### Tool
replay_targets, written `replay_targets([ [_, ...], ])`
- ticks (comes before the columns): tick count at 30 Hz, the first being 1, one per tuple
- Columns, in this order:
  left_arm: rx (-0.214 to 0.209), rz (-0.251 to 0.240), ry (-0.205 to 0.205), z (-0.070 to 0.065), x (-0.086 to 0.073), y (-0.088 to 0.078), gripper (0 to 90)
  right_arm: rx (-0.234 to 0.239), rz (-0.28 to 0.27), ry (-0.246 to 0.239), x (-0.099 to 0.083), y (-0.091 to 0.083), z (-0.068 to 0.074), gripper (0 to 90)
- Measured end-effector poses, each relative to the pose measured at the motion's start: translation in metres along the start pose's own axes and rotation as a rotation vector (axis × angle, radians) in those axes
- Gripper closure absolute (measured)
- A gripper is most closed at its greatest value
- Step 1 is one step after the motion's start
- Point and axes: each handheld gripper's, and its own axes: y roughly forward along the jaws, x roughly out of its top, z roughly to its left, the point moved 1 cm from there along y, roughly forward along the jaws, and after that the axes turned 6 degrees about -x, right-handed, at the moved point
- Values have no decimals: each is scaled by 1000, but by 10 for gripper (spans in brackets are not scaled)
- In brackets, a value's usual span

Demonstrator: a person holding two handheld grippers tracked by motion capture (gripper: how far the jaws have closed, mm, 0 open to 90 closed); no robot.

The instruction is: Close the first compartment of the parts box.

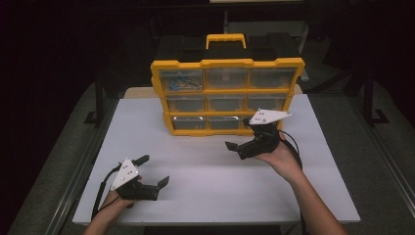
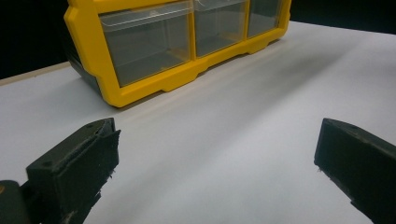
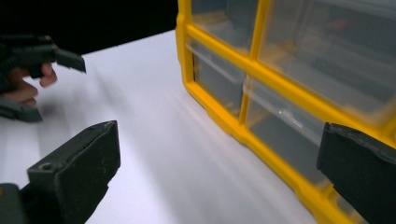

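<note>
High view: yellow organizer (image 1: 227, 95), top-left drawer (image 1: 181, 80) holds blue items.

The yellow drawer cabinet (image 3: 261, 74) is blurred and cut off at the top and right edges in the right gripper view, its drawer contents unreadable, and the right tool (image 1: 239, 139) hides its lower-right drawer from above.

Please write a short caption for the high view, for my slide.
Two open grippers, left and right, over a white table before a yellow drawer organizer.
</note>
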Motion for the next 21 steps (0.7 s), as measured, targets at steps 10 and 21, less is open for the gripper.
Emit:
replay_targets([
  [10, -1, 6, -2, -1, 0, 0, 0, -39, 15, 41, -49, -18, -5, 0],
  [21, -6, 4, -1, -2, 0, 1, 0, -63, -9, 102, -84, -41, -9, 0],
])
